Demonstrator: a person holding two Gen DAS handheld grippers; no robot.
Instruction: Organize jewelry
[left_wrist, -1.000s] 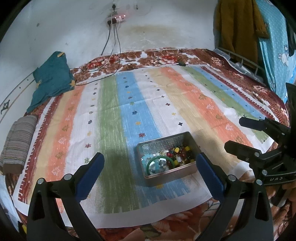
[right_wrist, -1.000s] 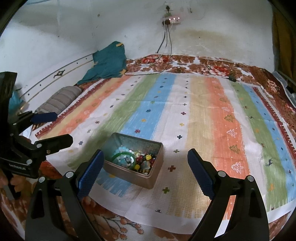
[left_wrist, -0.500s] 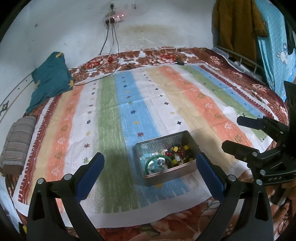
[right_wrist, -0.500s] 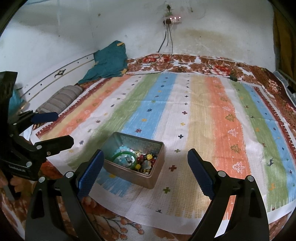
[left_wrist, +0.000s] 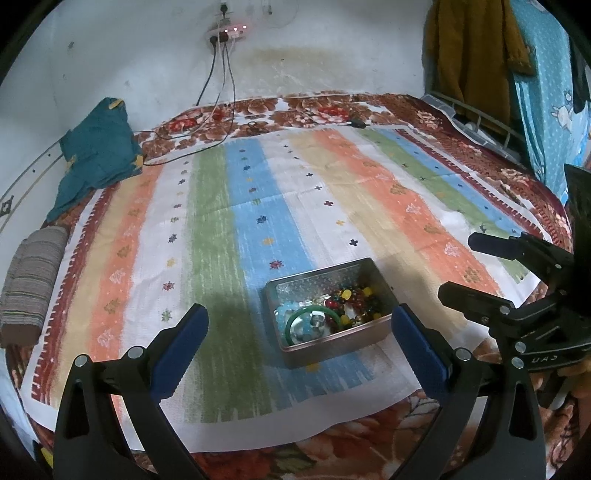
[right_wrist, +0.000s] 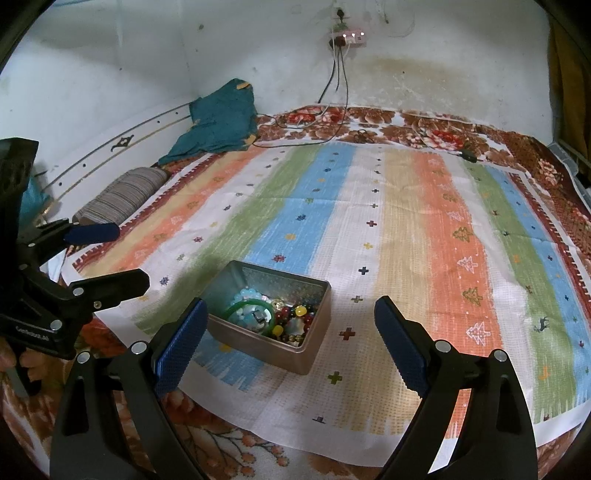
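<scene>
Looking down along my two claws at a bed covered by a striped cloth (left_wrist: 258, 206). My left claw (left_wrist: 300, 345) is spread wide with nothing between its blue pads, and my right claw (right_wrist: 288, 341) is spread just as wide and also holds nothing. An open metal tin (left_wrist: 334, 349) sits on the cloth near its front edge, on a blue stripe. In the left view the tin lies between the left claw's fingers but beyond their tips, untouched. Inside the tin are a green bangle (right_wrist: 236, 307), pale blue beads (right_wrist: 245, 294) and a tangle of red and yellow beads (left_wrist: 352, 301). A teal cloth (left_wrist: 98, 155) and a striped roll (left_wrist: 31, 280) lie at the bed's far left
</scene>
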